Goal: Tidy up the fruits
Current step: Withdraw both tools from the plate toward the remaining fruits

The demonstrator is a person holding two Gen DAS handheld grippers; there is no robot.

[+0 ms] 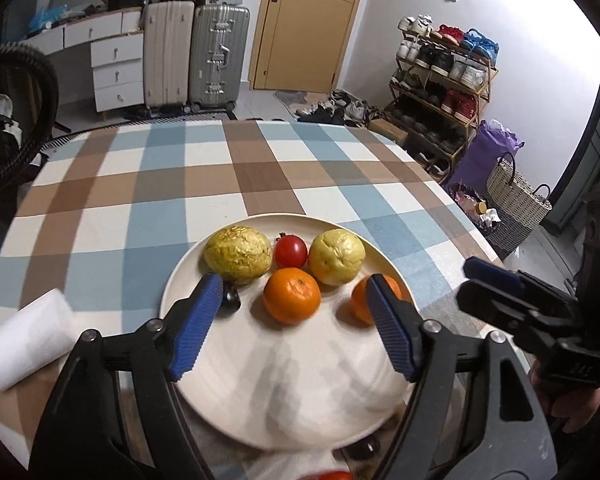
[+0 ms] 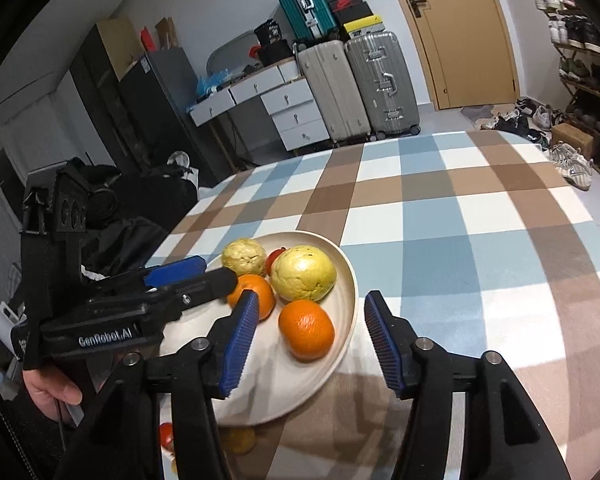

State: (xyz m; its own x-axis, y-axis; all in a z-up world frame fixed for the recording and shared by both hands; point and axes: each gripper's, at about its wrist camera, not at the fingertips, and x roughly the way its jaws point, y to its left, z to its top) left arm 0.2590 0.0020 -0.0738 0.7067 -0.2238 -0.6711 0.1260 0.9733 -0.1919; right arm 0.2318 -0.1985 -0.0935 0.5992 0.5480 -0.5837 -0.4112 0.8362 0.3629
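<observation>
A cream plate [image 1: 284, 392] on the checked tablecloth holds two yellow-green guavas [image 1: 238, 254] [image 1: 336, 256], a red tomato [image 1: 291, 251], two oranges [image 1: 292, 295] [image 1: 358, 300] and a small dark fruit [image 1: 231, 300]. My left gripper [image 1: 293, 280] hovers open over the plate's near side, one orange ahead between its blue pads, untouched. In the right wrist view my right gripper [image 2: 313, 296] is open above the plate's rim [image 2: 350, 280], with an orange [image 2: 306, 330] below its gap and clear of the pads. The left gripper [image 2: 212, 274] reaches in from the left.
A white foam roll [image 1: 24, 340] lies left of the plate. A small red fruit [image 2: 166, 434] and a yellowish one [image 2: 238, 440] sit by the near table edge. The tablecloth [image 2: 460, 240] stretches away beyond the plate. Suitcases, drawers and a shoe rack stand further back.
</observation>
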